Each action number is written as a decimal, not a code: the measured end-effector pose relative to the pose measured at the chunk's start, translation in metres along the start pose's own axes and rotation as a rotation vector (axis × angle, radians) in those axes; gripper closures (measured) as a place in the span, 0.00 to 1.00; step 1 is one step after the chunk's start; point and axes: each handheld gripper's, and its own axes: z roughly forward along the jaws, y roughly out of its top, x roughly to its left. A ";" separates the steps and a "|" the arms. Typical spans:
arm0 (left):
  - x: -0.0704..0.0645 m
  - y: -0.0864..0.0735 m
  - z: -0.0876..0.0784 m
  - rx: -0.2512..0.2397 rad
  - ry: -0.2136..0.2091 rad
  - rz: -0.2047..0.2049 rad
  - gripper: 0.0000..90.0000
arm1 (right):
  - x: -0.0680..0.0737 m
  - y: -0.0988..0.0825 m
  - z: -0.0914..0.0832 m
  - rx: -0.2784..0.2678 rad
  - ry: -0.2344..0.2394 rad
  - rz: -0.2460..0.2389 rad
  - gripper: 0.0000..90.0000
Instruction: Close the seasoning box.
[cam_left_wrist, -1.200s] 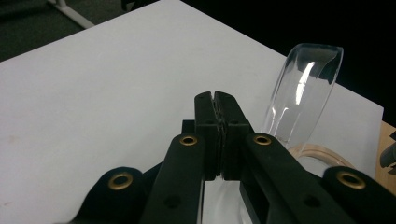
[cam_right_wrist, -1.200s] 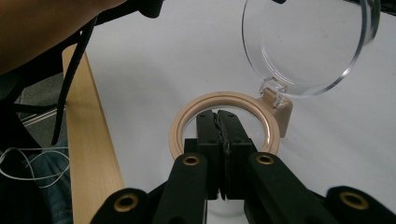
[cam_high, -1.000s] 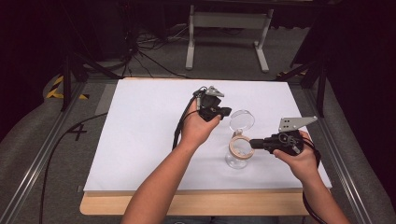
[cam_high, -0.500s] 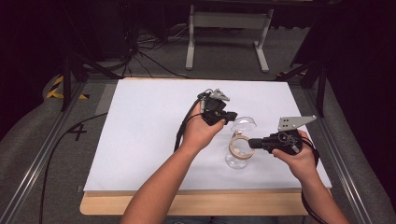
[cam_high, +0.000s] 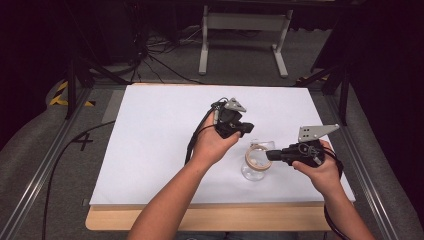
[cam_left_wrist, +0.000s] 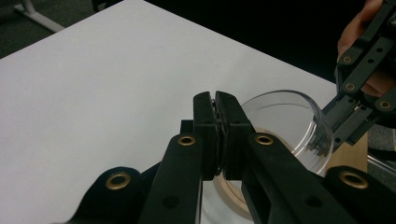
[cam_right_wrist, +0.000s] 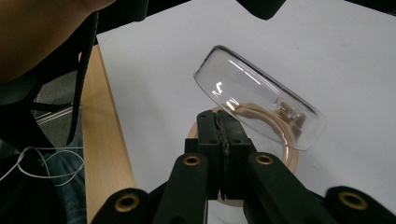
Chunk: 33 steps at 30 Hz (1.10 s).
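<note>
A clear round lid (cam_right_wrist: 261, 102) hangs tilted over a clear dish (cam_high: 254, 169) that holds a beige ring (cam_right_wrist: 290, 158). My left gripper (cam_high: 247, 131) comes in from the left and is shut on the lid's rim (cam_left_wrist: 289, 121); its jaws are pressed together in the left gripper view (cam_left_wrist: 216, 95). My right gripper (cam_high: 270, 155) reaches in from the right, shut on the dish's near wall (cam_right_wrist: 218, 116), and holds the dish on the white sheet. In the left gripper view the right gripper (cam_left_wrist: 327, 135) is at the lid's far side.
The white sheet (cam_high: 160, 140) covers the table, with a wooden front edge (cam_high: 210, 220) near the person. Metal rails run along both sides. Cables and a white stand (cam_high: 245, 25) lie on the floor beyond the table.
The lid lay flat on the sheet behind the dish. My left gripper reached it, shut on its rim and carried it tilted over the dish. The right gripper stayed on the dish.
</note>
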 end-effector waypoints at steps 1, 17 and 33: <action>-0.001 -0.001 -0.002 0.002 0.004 0.005 0.97 | 0.001 0.000 0.000 0.004 0.002 -0.001 0.99; -0.005 -0.046 -0.034 0.032 0.057 -0.001 0.95 | 0.008 0.002 0.007 0.082 0.032 -0.016 0.99; 0.007 -0.099 -0.048 0.066 0.154 -0.067 0.92 | 0.008 -0.004 0.013 0.150 0.054 0.009 0.99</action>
